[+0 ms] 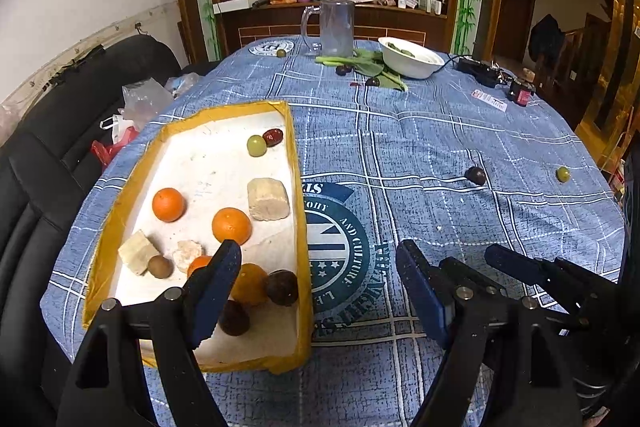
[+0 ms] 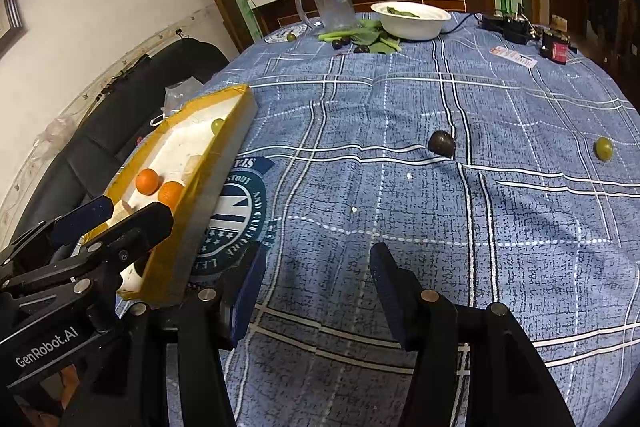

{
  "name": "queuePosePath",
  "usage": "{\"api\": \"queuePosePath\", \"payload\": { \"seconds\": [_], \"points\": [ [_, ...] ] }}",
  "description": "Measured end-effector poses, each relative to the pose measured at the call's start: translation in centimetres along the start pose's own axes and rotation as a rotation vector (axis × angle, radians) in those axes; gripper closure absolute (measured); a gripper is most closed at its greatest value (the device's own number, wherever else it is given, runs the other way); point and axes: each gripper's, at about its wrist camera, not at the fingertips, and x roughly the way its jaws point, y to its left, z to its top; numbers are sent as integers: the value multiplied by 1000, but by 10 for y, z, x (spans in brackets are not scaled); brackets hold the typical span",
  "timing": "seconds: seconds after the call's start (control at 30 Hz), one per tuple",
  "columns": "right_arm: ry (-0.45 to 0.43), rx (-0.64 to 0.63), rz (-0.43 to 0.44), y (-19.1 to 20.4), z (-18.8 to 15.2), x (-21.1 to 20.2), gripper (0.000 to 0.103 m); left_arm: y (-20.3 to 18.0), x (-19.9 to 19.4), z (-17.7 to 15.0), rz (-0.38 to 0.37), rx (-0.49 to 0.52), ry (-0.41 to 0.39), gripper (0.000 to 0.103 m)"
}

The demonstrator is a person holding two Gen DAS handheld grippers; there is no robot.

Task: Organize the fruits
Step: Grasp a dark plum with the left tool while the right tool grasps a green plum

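- Left gripper (image 1: 318,263) hangs released, empty, above the tray's (image 1: 298,163) near right edge.
- Right gripper (image 2: 318,267) is released, empty, over bare tabletop (image 2: 400,99).
- Dark fruit (image 2: 441,143) and green grape (image 2: 603,148) lie loose farther right.

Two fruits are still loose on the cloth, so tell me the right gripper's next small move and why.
Probably reach the right gripper forward toward the dark fruit, the nearer of the two strays; the green grape lies farther right. Its jaws are empty and apart over bare tablecloth, while the tray already holds the oranges.
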Motion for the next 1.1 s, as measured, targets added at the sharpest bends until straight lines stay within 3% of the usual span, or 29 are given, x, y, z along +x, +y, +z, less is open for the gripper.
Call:
{"api": "queuePosePath", "payload": {
  "seconds": [0.33, 0.53, 0.63, 0.87, 1.1],
  "points": [
    [25, 34, -8, -24, 5, 6, 45, -5, 24, 5, -29, -9, 62, 24],
    [-15, 128, -80, -90, 14, -25, 45, -18, 41, 8, -69, -4, 107, 24],
    [-43, 166, -154, -126, 16, -44, 45, -29, 45, 12, -46, 26, 88, 21],
    [-79, 249, -304, -198, 24, -71, 45, -55, 43, 28, -129, 39, 53, 21],
    [-84, 281, -332, -233, 53, -60, 45, -89, 61, 44, -235, 52, 68, 21]
  ]
}}
